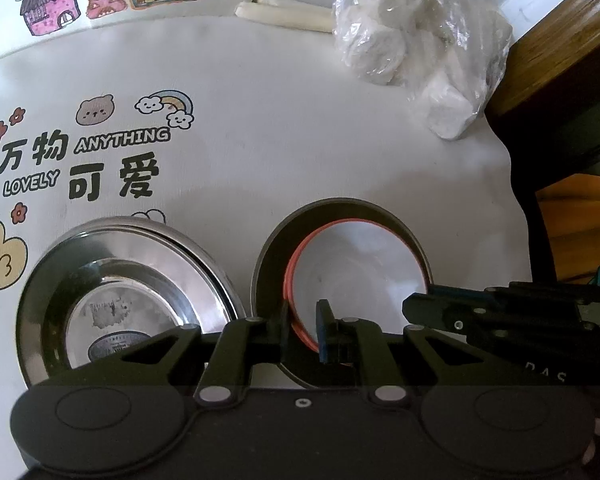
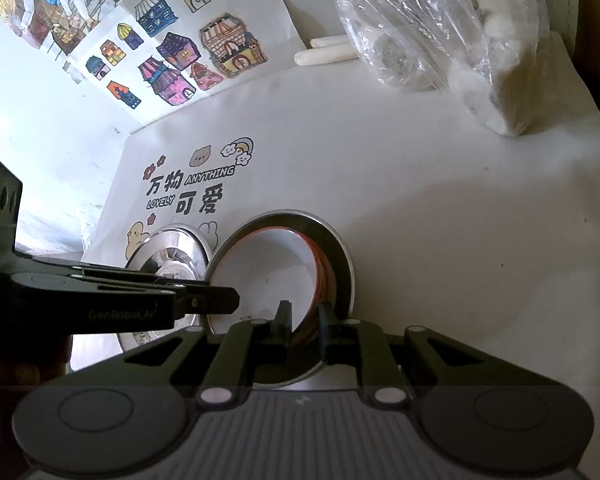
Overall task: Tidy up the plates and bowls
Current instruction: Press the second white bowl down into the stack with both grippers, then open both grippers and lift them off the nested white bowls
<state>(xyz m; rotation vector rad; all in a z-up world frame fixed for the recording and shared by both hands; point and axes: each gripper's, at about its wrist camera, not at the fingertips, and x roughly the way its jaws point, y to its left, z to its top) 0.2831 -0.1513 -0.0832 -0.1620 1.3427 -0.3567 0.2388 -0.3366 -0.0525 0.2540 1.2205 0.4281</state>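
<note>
A white bowl with an orange-red rim (image 1: 356, 268) sits nested inside a larger steel bowl (image 1: 272, 248), and everything else lies around this pair. The left gripper (image 1: 302, 330) is clamped on the near left rim of the white bowl, one finger inside and one outside the wall. The right gripper (image 2: 305, 322) is clamped on the white bowl's near right rim the same way, its fingers (image 2: 327, 330) straddling the orange-red edge. Just left of the steel bowl, almost touching it, rests a steel plate (image 1: 128, 292) with a label on its flat bottom. All of these stand on a white tablecloth (image 1: 280, 152) printed with cartoon figures and lettering beyond the plate. Well beyond the steel bowl, to the right, lies a clear plastic bag of white rolls (image 1: 416, 36). Behind it, a sheet of coloured house drawings (image 2: 188, 48) leans up.
</note>
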